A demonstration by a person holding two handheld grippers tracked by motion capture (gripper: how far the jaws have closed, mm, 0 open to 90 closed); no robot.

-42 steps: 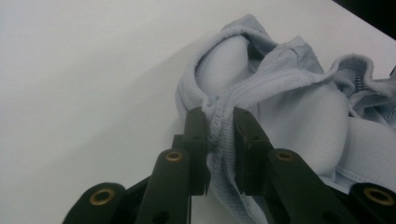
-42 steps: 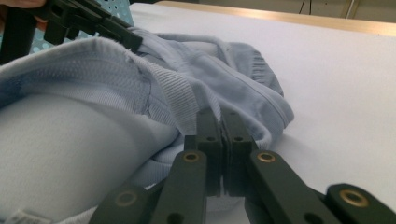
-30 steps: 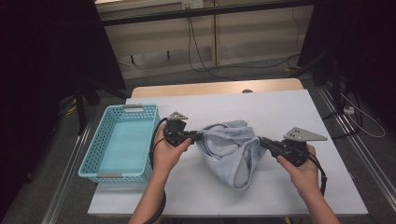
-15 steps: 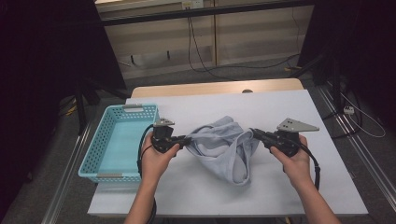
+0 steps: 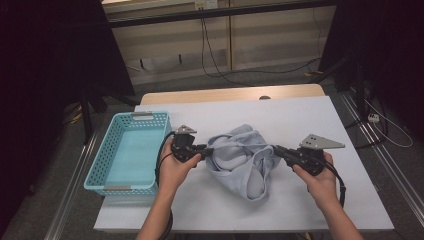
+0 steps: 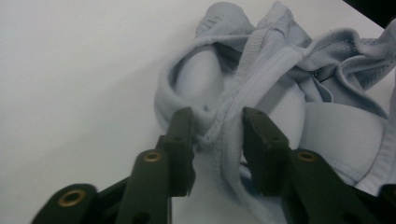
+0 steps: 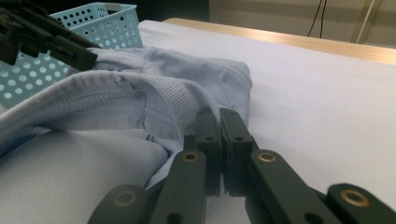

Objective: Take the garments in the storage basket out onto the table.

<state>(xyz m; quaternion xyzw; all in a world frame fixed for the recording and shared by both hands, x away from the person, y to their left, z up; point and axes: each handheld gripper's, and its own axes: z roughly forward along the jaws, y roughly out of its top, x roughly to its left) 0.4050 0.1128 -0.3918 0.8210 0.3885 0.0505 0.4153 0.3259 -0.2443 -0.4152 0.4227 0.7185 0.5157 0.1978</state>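
A pale blue garment (image 5: 245, 160) lies bunched mid-worktop (image 5: 310, 115), beside a basket (image 5: 125, 150). The right tool (image 5: 278, 149) pinches its hem. The left tool (image 6: 217, 135), jaws just opening, stands spread around a seam, letting go. Next, the left likely needs a fresh grip elsewhere.

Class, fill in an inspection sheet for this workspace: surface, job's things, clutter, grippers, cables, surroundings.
Surface: white table, wooden strip along its far edge.
Job's things: pale blue garment crumpled mid-table; blue basket at the table's left edge, nothing in it.
Clutter: nothing seen.
Grippers: left gripper has just been opening, its jaws apart with a garment seam between them; right gripper shut on the garment's edge.
Cables: one black cable trails from each gripper; more lie on the floor.
Surroundings: dark, a pale wall behind, metal rails beside the table.
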